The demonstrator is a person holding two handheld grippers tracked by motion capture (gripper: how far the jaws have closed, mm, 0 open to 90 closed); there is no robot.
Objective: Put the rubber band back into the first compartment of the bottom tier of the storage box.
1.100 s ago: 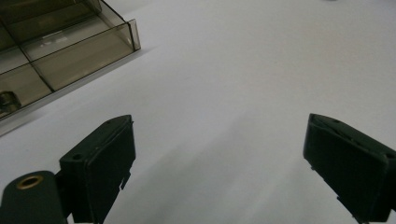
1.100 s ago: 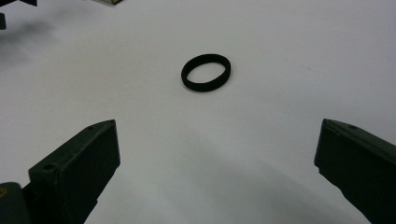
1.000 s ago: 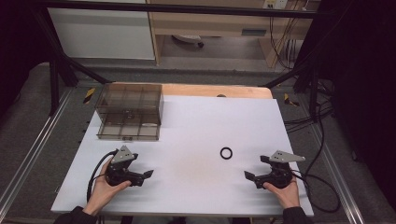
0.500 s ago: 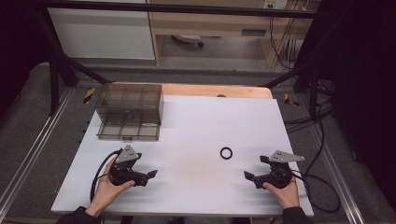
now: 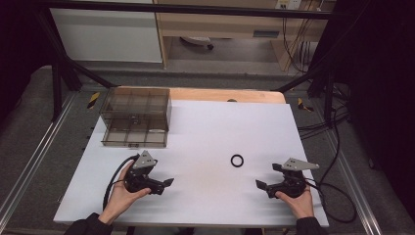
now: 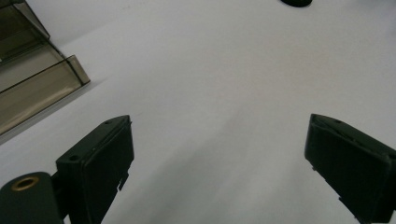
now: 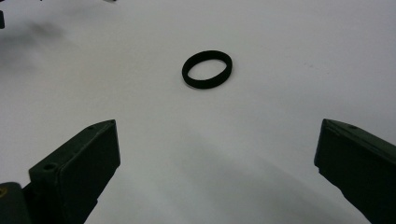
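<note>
Ring (image 7: 207, 69) first: the small black ring lies flat on the white table (image 5: 205, 127), ahead of my right gripper (image 5: 266, 187) and slightly to the left of its centre line in the right gripper view, well clear of both jaws. Nothing touches it.

Over the last second the change is on my other side. My left gripper (image 5: 164, 183) has slid a little way inward and forward across the table, while the right one has hardly shifted and the ring has stayed exactly where it was. I read that as the opening of an approach and no more; the pick-up itself has not begun, and the ring is nearer my right gripper than my left.

Both grippers are spread wide and hold nothing; in each gripper view the two black jaws stand far apart with bare table between them. My left hand (image 5: 120, 196) grips its tool low over the near edge of the table, jaws aimed inward toward the middle, cable looping back behind the wrist. My right hand (image 5: 296, 201) mirrors it, low and level, jaws turned inward and toward the ring. Off to the far left of my left gripper sits the clear compartment box (image 5: 136, 117), its corner just beside the left jaw's line of sight in the left gripper view.
</note>
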